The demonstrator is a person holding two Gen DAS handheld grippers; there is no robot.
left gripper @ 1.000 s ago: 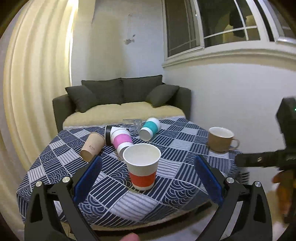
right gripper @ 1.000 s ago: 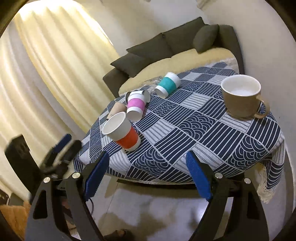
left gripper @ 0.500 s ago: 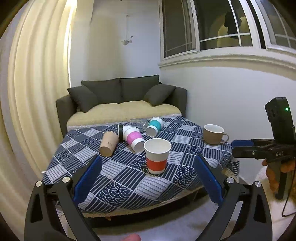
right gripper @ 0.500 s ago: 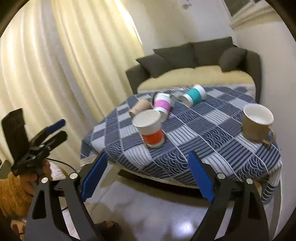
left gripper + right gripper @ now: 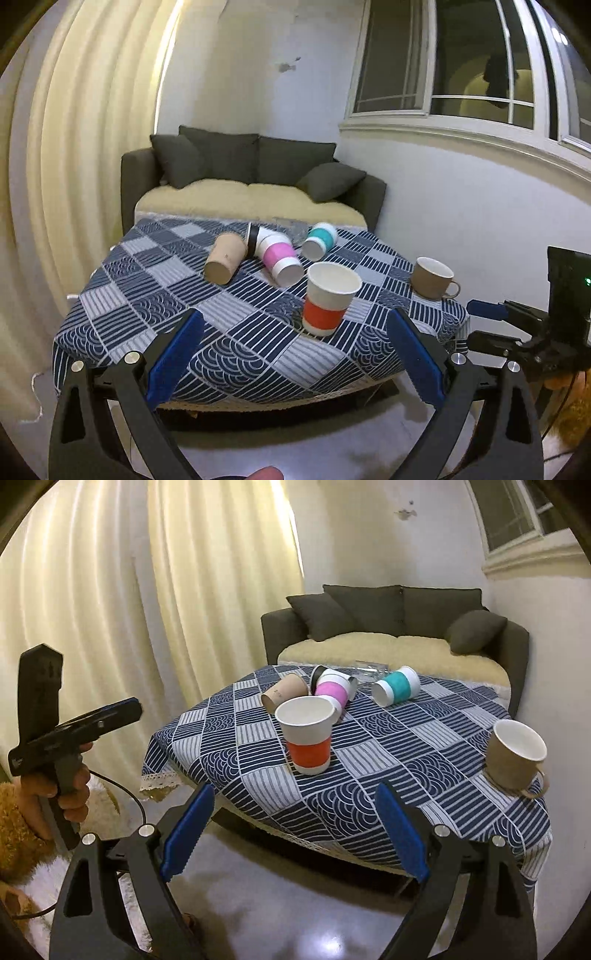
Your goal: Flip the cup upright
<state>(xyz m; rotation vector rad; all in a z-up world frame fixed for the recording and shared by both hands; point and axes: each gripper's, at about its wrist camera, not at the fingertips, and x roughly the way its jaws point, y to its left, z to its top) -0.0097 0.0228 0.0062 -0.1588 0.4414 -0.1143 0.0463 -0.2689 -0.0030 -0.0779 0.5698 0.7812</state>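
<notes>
Well, the table (image 5: 122,317) fills the view — checked cloth, its near edge dropping off just ahead of both claws. The mug (image 5: 515,755) stands upright at 3 o'clock near that edge. The red cup (image 5: 328,299) is on its base in the middle, mouth up. Behind it, at 12 o'clock, the brown cup (image 5: 225,258), pink cup (image 5: 280,256) and teal cup (image 5: 321,242) lie on their sides, bunched close. Paper, by the look — light, thin-walled, easy to crush, so a soft pinch across the banded middle seems best. The left gripper (image 5: 295,360) hangs spread wide off the table; the right gripper (image 5: 293,830) too, nothing held. Open cloth lies at 9 o'clock.
</notes>
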